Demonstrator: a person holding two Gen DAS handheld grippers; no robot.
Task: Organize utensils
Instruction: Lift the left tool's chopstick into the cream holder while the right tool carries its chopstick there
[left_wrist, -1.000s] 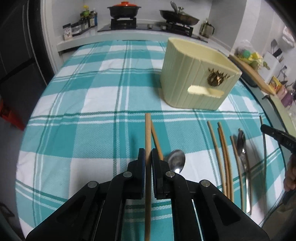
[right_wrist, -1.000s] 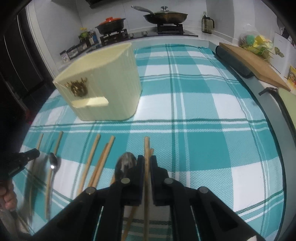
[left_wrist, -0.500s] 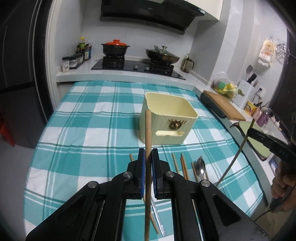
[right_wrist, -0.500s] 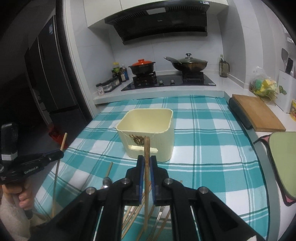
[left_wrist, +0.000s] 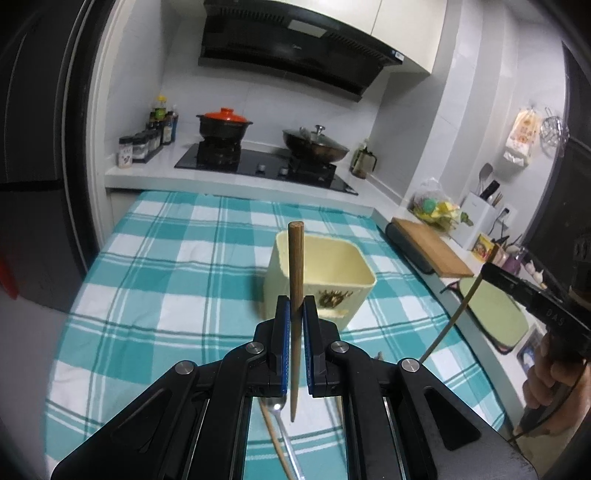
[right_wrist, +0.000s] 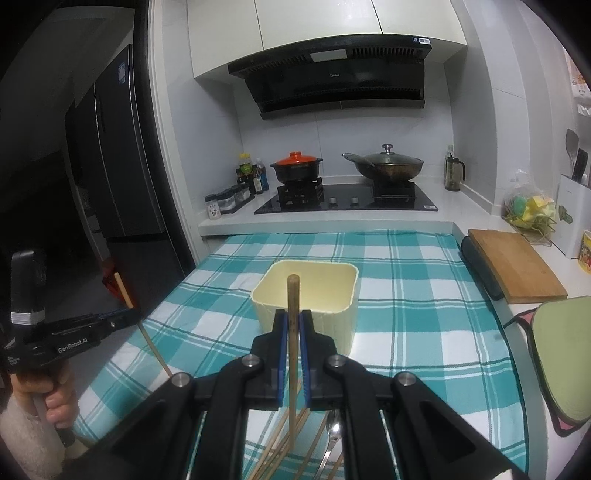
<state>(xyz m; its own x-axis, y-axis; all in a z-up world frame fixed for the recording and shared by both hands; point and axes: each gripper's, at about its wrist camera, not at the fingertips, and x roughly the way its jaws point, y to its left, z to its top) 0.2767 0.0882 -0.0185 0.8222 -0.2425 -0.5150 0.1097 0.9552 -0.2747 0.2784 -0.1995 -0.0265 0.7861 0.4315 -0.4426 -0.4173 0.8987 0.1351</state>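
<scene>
A: Big change, left to right: a second back both chopsticks were flat on the checked tablecloth (left_wrist: 155, 258), and now we've got them up in the air. Our left gripper (left_wrist: 294, 325) is clamped on a brown chopstick (left_wrist: 295, 280), standing nearly upright between the blue pads.

B: Same on our side. The right gripper (right_wrist: 291, 332) is pinched tight on its own wooden chopstick (right_wrist: 293, 314), blunt end up, tip hanging low.

A: So we're past the pickup, I'd say. Both sticks line up in front of the cream utensil holder (left_wrist: 354, 266), which sits open-topped mid-table.

B: And the leftover chopsticks (right_wrist: 280, 439) and a spoon (right_wrist: 332, 428) lie on the cloth beneath us, so plenty remains.

A: Room looks generous: bare cloth left of the holder, nothing above its rim.

B: To the right we watch the cutting board (right_wrist: 513, 266) along the table's edge, and our two sticks must not cross over the opening.
</scene>
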